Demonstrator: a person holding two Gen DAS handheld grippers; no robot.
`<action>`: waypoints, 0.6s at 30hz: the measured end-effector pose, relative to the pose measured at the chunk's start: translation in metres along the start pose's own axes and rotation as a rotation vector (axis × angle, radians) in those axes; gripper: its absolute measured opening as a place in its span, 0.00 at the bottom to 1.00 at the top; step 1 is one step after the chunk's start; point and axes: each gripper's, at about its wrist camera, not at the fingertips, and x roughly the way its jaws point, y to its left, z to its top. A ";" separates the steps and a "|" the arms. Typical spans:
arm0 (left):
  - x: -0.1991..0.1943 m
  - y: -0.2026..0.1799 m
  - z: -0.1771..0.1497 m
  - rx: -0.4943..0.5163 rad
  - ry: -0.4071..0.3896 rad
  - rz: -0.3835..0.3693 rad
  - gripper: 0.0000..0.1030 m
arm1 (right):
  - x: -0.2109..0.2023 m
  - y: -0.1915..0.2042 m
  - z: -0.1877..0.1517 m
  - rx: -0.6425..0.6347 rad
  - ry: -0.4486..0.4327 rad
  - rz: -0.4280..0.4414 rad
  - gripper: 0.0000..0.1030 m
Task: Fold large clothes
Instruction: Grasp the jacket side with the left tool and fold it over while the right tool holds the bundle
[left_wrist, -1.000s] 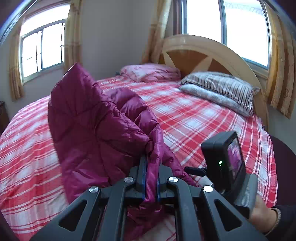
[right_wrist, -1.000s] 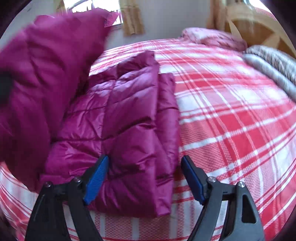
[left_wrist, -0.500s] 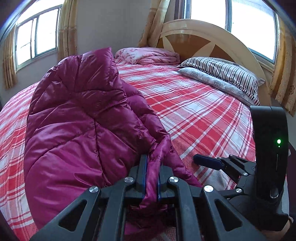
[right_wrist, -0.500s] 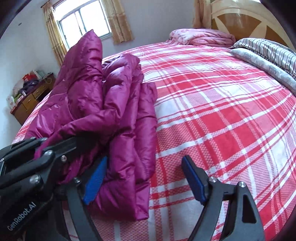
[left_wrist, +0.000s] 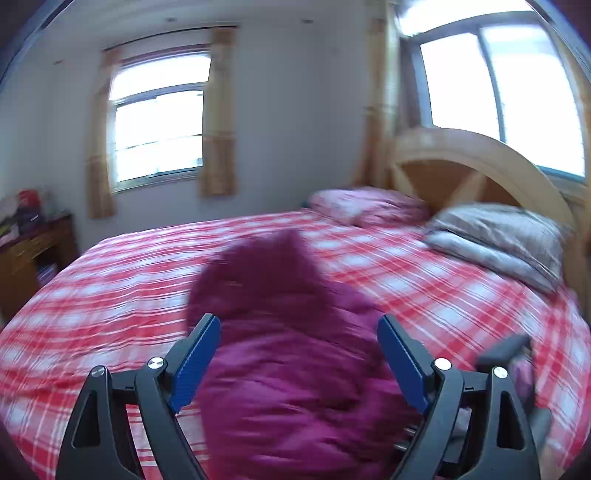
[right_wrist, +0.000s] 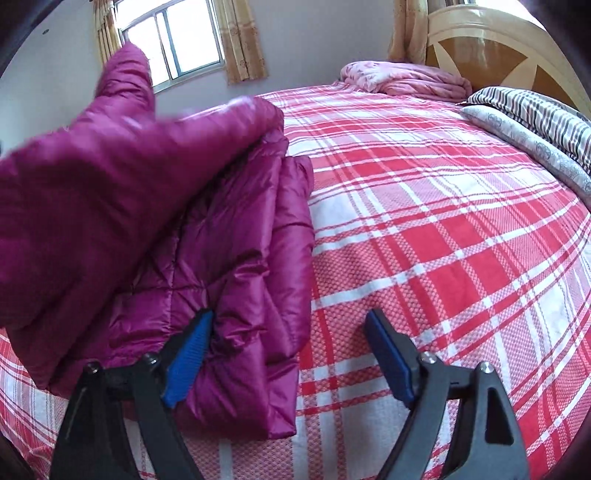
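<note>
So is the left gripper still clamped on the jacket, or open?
Open. The left gripper has just been opening; its blue pads stand wide apart, the magenta jacket lying loose between them.

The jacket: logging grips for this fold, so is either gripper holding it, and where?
Neither: left gripper just opened off the jacket; right gripper is open.

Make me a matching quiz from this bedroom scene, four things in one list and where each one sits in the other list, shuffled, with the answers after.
Things:
1. magenta quilted puffer jacket
2. pink folded blanket
3. grey striped pillow
4. open right claw

Places:
A. far corner of the red plaid bedspread, beside the headboard
B. against the arched wooden headboard, at the bed's right side
C. hovering over the jacket's near edge
D. heaped on the bed's left part

Pairs: 1-D, 2-A, 3-B, 4-C
</note>
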 end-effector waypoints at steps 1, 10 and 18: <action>0.005 0.014 0.000 -0.035 0.016 0.037 0.85 | 0.000 0.001 0.000 -0.004 -0.002 -0.005 0.83; 0.084 0.025 -0.054 0.040 0.236 0.169 0.85 | -0.007 -0.001 -0.002 0.049 -0.021 0.005 0.83; 0.093 -0.009 -0.062 0.194 0.222 0.094 0.85 | -0.046 -0.025 0.015 0.162 -0.153 -0.053 0.78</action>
